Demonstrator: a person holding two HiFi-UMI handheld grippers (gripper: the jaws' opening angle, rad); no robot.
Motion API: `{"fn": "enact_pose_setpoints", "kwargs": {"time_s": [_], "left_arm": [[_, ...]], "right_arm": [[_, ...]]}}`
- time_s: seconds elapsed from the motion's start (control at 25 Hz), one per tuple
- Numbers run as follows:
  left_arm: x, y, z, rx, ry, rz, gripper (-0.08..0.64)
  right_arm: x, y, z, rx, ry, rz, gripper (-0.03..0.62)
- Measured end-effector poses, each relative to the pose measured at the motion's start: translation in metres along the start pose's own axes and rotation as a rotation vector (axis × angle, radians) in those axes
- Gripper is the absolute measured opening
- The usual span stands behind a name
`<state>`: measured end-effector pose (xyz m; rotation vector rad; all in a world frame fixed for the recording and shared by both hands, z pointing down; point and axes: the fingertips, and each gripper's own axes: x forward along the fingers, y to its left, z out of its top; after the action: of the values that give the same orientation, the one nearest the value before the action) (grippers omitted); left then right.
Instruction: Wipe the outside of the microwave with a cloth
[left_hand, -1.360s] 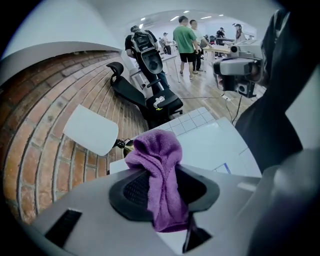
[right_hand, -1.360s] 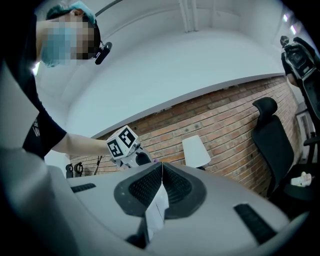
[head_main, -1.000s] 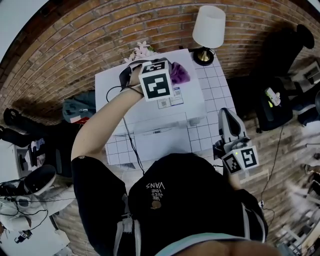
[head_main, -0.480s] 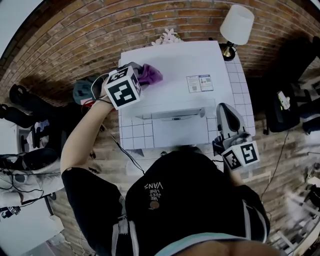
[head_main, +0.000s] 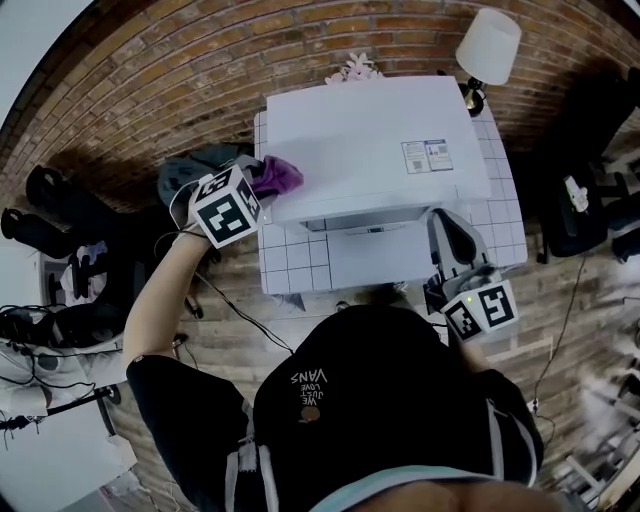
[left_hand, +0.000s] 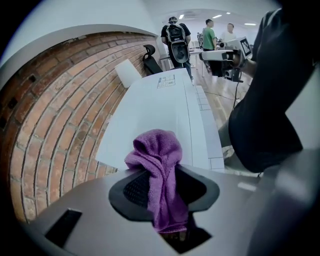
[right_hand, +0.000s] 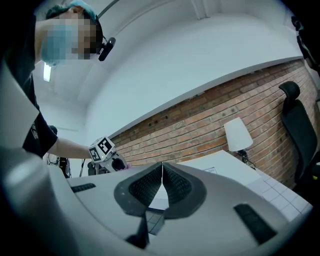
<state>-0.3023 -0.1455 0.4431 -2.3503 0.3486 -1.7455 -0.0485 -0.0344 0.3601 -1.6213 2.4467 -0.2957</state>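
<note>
At the microwave's (head_main: 370, 140) left top edge | left gripper (head_main: 255, 182) clamped on purple cloth (head_main: 277, 175) | right gripper (head_main: 452, 245) closed, empty, by front right | step: likely wiping top | next: draw cloth down left wall, pressing flat

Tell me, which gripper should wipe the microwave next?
Left, probably. The left gripper is shut on the cloth, right at the microwave's left edge. The right gripper is shut on nothing, near the front right corner, so it would need the cloth first.
</note>
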Motion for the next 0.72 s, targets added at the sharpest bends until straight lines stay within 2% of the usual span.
{"fn": "enact_pose_setpoints", "kwargs": {"time_s": [0.2,0.36,0.52,0.72], "left_arm": [[0.006,-0.004,0.023,0.071,-0.016,-0.005,0.140],[0.016,-0.005,0.050,0.184,0.017,-0.004,0.140],[0.028,-0.010,0.099,0.214,-0.040,-0.058,0.140],[0.044,-0.016,0.171,0.306,-0.100,-0.099,0.140]], "right_arm": [[-0.005,-0.006,0.003,0.000,-0.009,-0.028,0.003],[-0.010,-0.021,0.007,0.004,-0.021,-0.050,0.003],[-0.017,-0.040,0.013,0.006,-0.033,-0.074,0.003],[-0.029,-0.071,0.022,0.005,-0.048,-0.114,0.003]]}}
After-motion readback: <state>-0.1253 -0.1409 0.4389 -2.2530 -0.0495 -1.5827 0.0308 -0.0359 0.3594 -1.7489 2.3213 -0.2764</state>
